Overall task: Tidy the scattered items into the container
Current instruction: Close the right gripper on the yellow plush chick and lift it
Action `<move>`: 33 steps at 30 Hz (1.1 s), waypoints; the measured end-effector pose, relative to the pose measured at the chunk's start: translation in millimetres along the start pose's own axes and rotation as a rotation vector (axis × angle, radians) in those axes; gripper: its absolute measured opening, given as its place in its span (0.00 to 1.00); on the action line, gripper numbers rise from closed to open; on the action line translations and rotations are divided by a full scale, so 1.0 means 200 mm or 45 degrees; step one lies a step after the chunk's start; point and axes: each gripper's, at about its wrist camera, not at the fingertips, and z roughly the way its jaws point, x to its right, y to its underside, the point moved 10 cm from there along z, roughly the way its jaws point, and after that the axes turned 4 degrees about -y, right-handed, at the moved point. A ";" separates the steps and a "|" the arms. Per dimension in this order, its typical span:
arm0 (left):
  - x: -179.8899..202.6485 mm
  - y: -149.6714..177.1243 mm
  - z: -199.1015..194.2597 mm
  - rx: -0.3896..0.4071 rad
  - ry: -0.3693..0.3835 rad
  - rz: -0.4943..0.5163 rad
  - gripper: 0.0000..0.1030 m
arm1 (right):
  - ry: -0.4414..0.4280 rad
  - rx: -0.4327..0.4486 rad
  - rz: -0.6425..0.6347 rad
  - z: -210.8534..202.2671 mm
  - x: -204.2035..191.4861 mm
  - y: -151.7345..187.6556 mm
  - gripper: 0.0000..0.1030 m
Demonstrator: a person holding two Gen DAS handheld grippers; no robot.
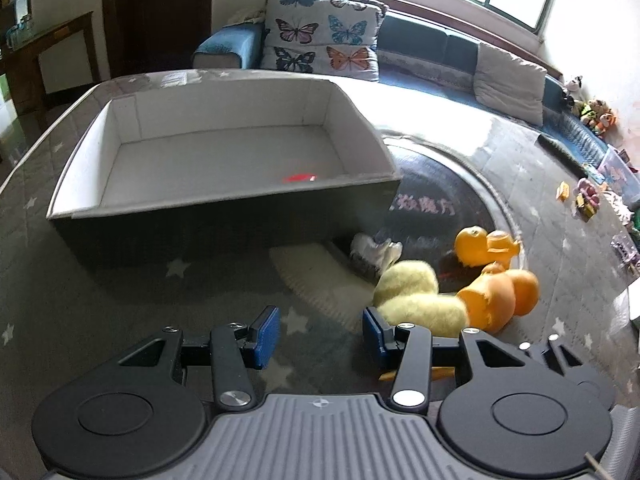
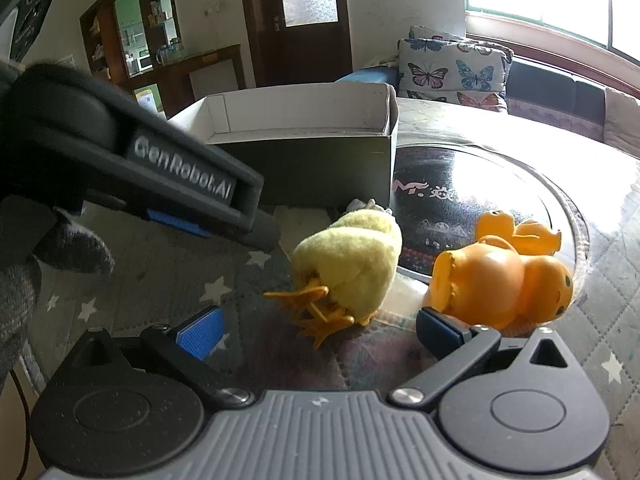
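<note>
From the left wrist camera, the left tool [image 1: 320,334] hangs open over a star-patterned quilted desk [image 1: 120,304], its blue pads spread wide with nothing between them. The container [image 1: 224,204], a dark box with a pale lining, sits far left; a small red mark shows on its floor. A fuzzy yellow plush chick [image 1: 412,296] lies just right of the right pad, near it. Beyond it to the right lie a large orange rubber duck [image 1: 500,300] and a smaller orange duck [image 1: 484,246]. A small white-grey item [image 1: 374,254] rests by the box's near right corner.

From the right wrist camera, the right tool [image 2: 320,330] is open too, holding nothing. The plush chick [image 2: 352,268] lies on its side straight ahead between the pads' lines, orange feet toward the camera. The large duck [image 2: 500,284] sits just beyond the right pad, the smaller one [image 2: 516,232] behind it. The left tool's [image 2: 180,222] black body crosses the left side. The container [image 2: 312,160] stands farther back.
</note>
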 end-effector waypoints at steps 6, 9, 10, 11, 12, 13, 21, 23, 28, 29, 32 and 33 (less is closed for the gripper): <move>0.11 -0.09 0.01 -0.004 0.096 0.048 0.47 | 0.003 0.003 0.016 0.02 0.02 -0.02 0.95; 0.17 -0.13 0.05 -0.013 0.114 0.088 0.47 | 0.001 0.000 0.018 0.02 0.03 -0.03 0.91; 0.19 -0.15 0.06 -0.018 0.115 0.100 0.47 | 0.000 -0.001 0.019 0.02 0.03 -0.03 0.91; 0.21 -0.16 0.08 -0.025 0.116 0.111 0.47 | -0.001 -0.002 0.021 0.03 0.03 -0.03 0.89; 0.22 -0.16 0.10 -0.036 0.116 0.120 0.47 | -0.001 -0.003 0.022 0.03 0.03 -0.04 0.87; 0.23 -0.17 0.12 -0.047 0.115 0.129 0.47 | -0.002 -0.006 0.024 0.03 0.03 -0.04 0.87; 0.29 -0.17 0.25 -0.137 0.133 0.183 0.47 | -0.008 -0.024 0.042 0.06 0.06 -0.04 0.69; 0.29 -0.18 0.27 -0.150 0.140 0.175 0.47 | -0.006 -0.022 0.039 0.05 0.06 -0.04 0.63; 0.28 -0.18 0.29 -0.176 0.166 0.153 0.46 | -0.012 -0.017 0.041 0.04 0.07 -0.04 0.56; 0.28 -0.18 0.29 -0.179 0.175 0.140 0.45 | -0.013 -0.016 0.039 0.04 0.07 -0.03 0.55; 0.26 -0.20 0.26 -0.174 0.186 0.130 0.45 | -0.003 -0.015 0.013 0.04 0.06 -0.03 0.55; 0.26 -0.20 0.26 -0.182 0.184 0.135 0.45 | 0.002 -0.015 0.000 0.04 0.05 -0.02 0.55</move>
